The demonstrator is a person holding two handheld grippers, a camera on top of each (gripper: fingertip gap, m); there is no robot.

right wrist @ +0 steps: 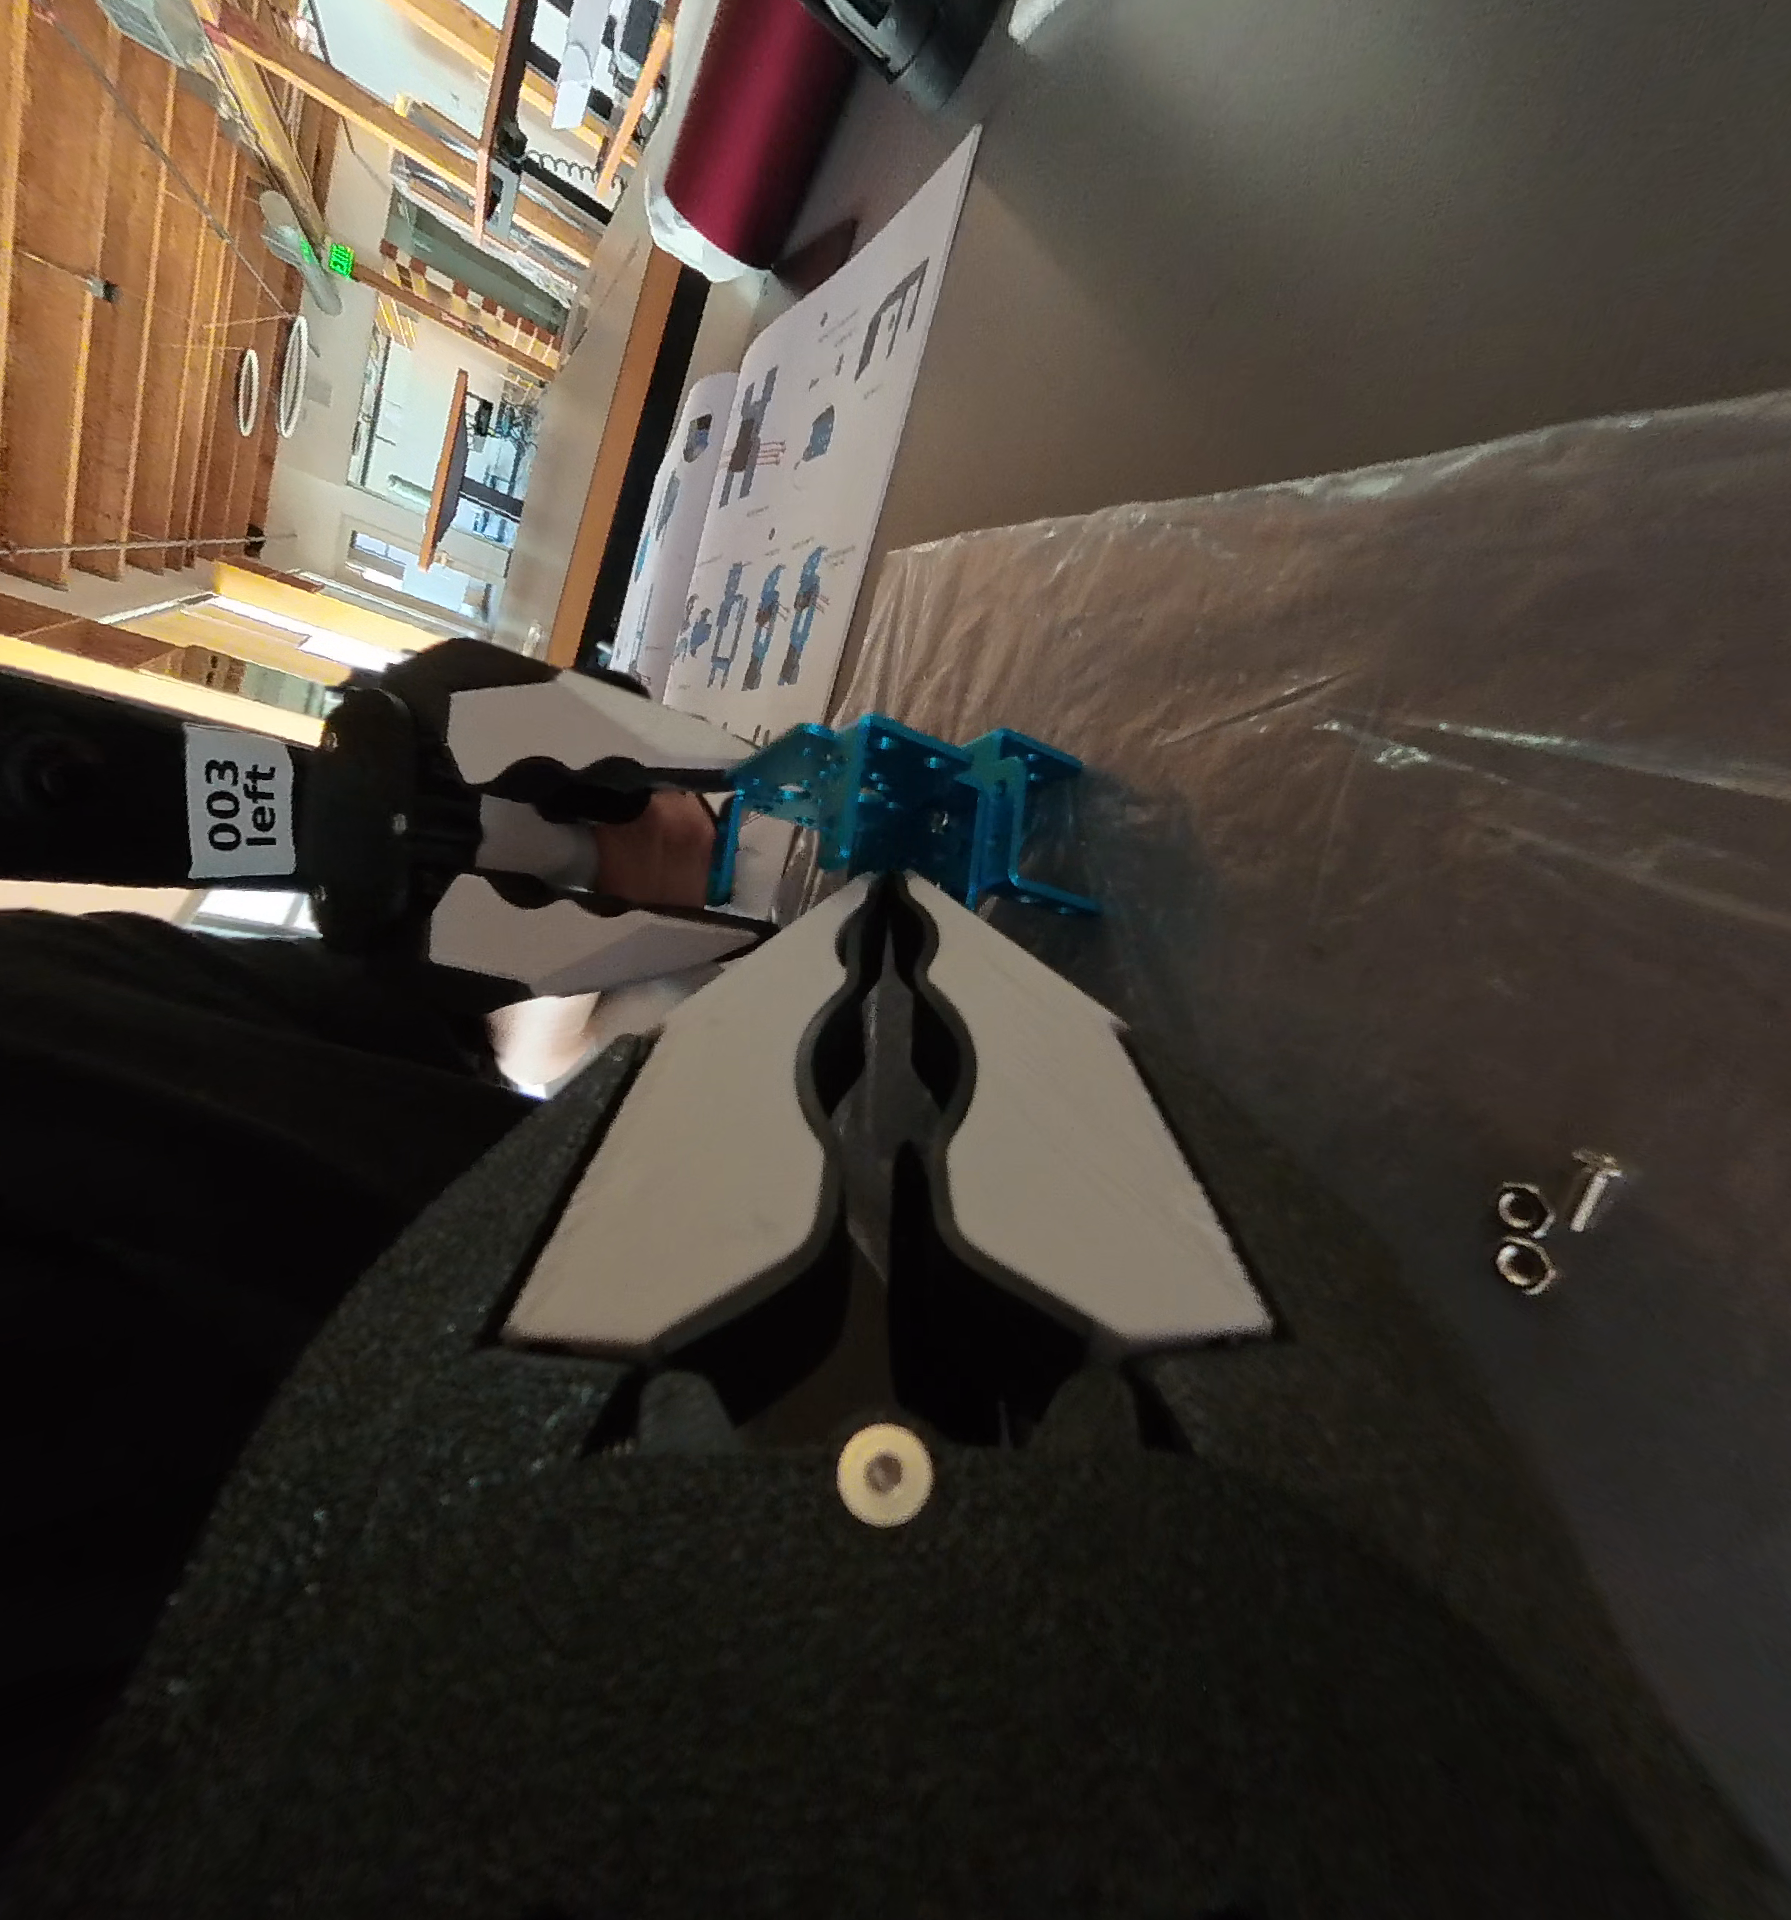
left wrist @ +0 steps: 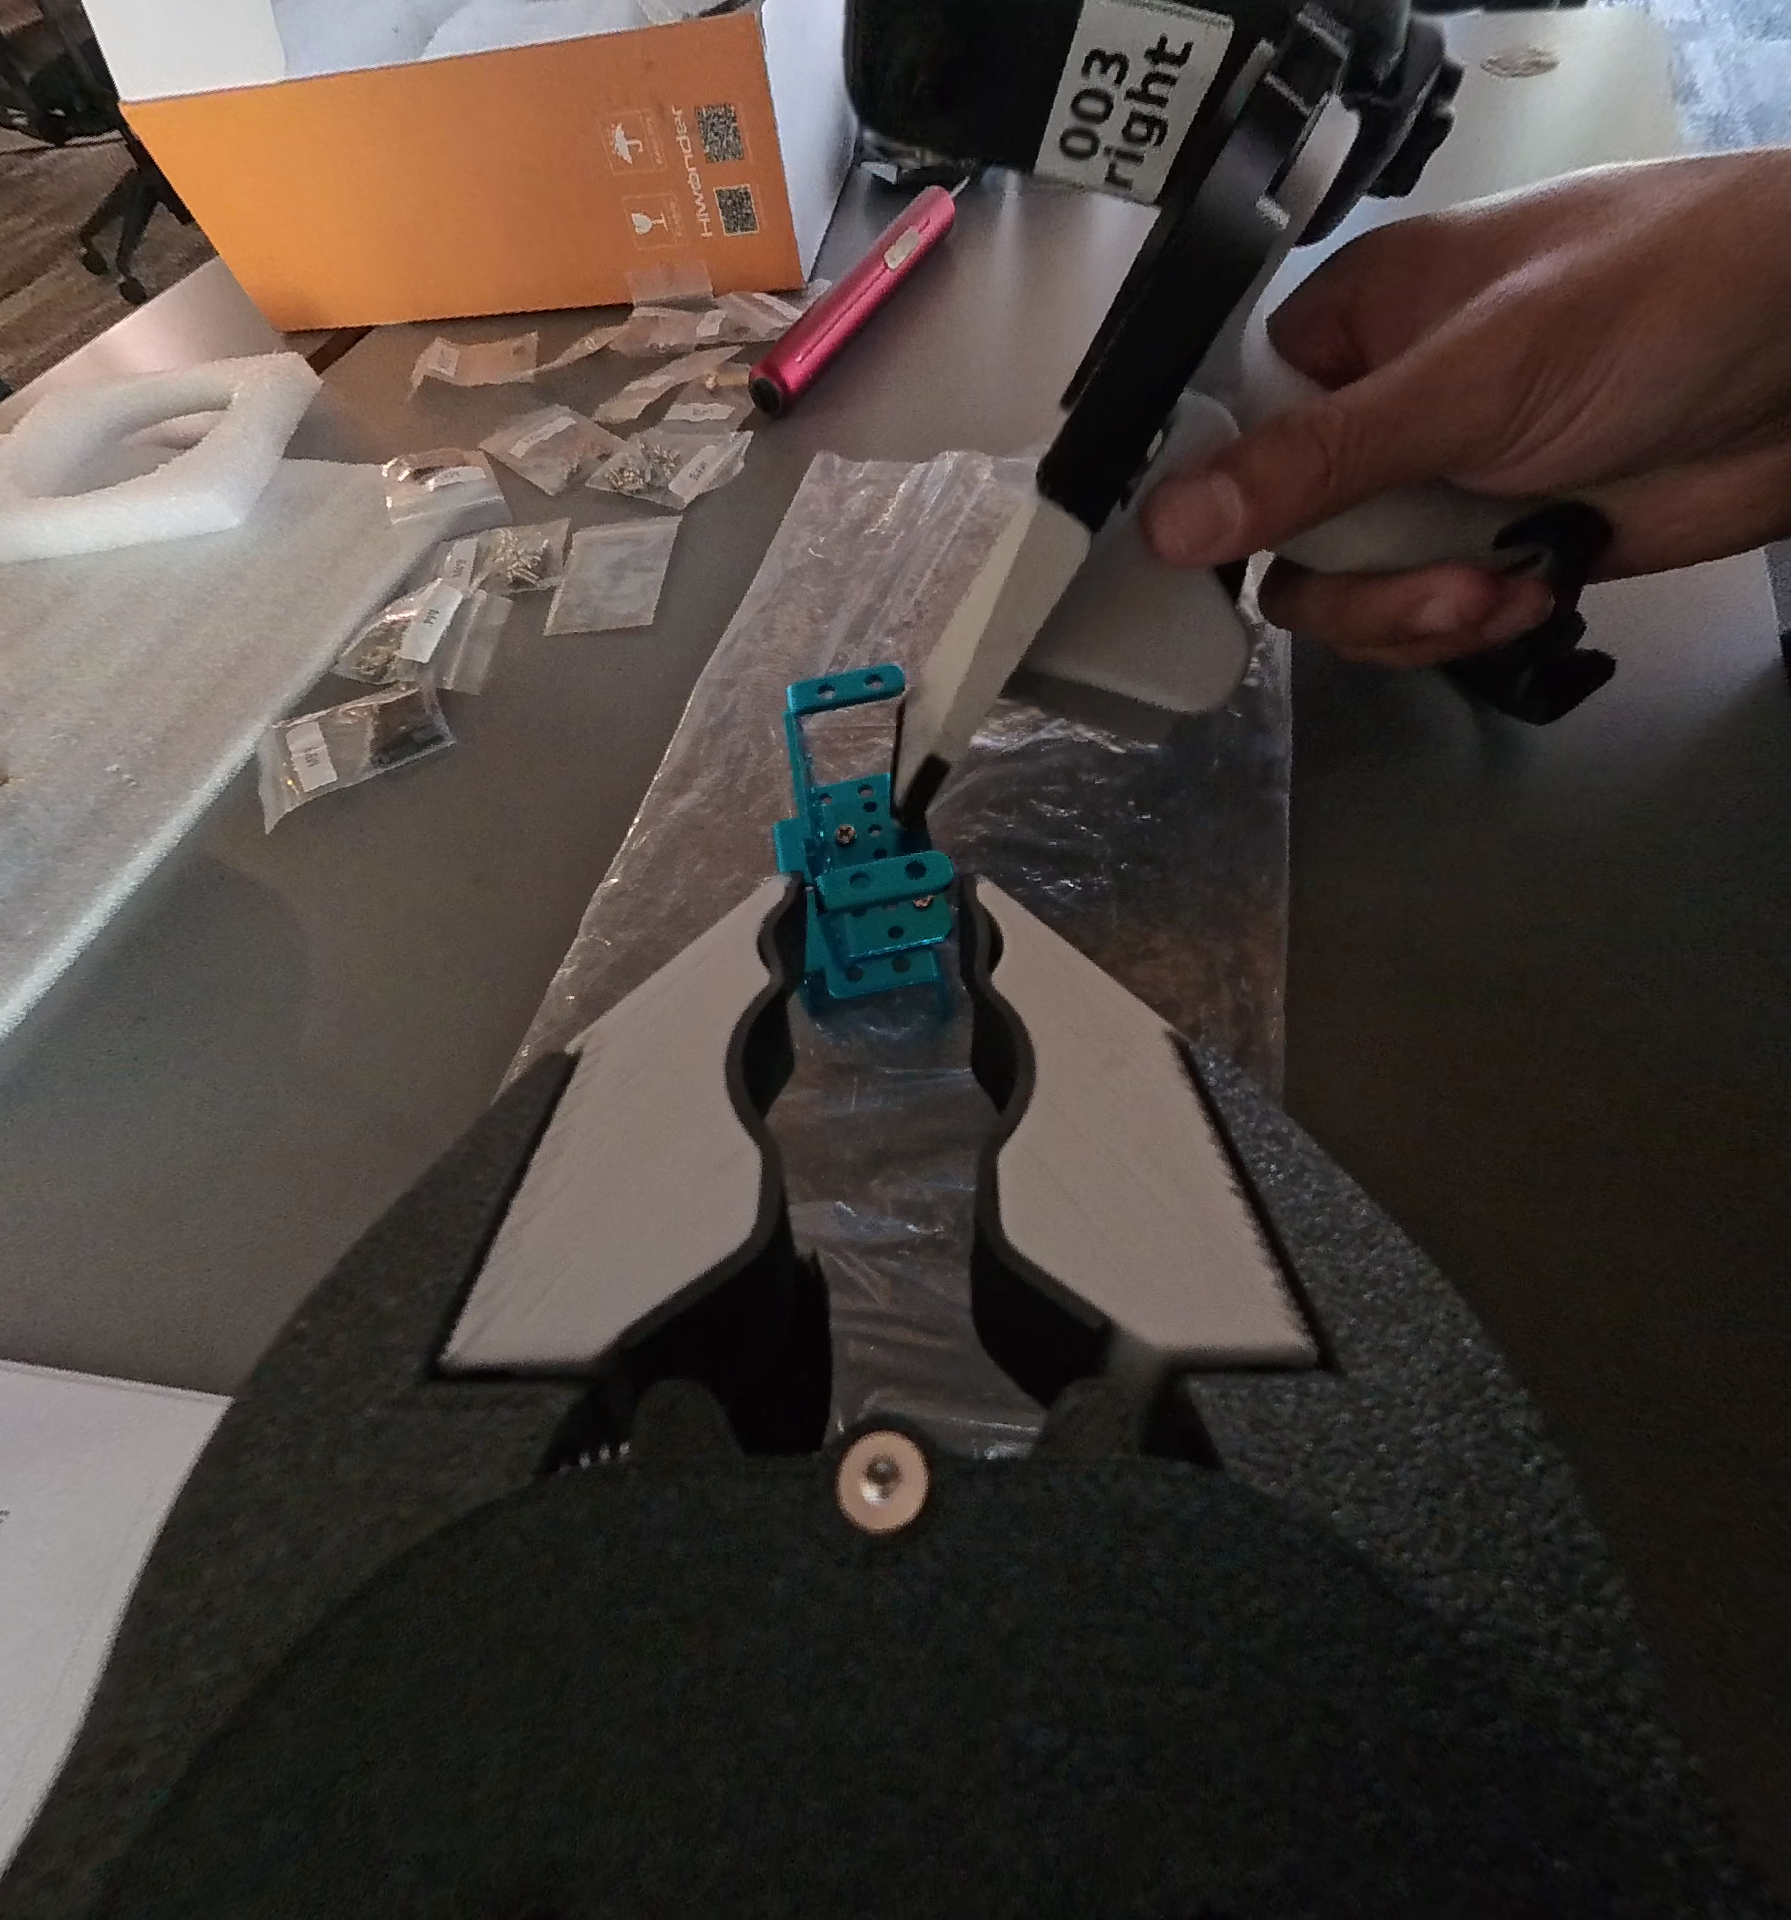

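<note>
Grey table (left wrist: pixel 1493 1143), both grippers apparently gripping bracket (left wrist: pixel 870 894)

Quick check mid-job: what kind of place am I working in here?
Probably a kit-assembly desk in an open office or lab. A grey table carries small screw bags, an orange box and an illustrated manual; both grippers meet at a blue bracket assembly.

White claw (left wrist: pixel 875 894) fingers, black textured body
</note>
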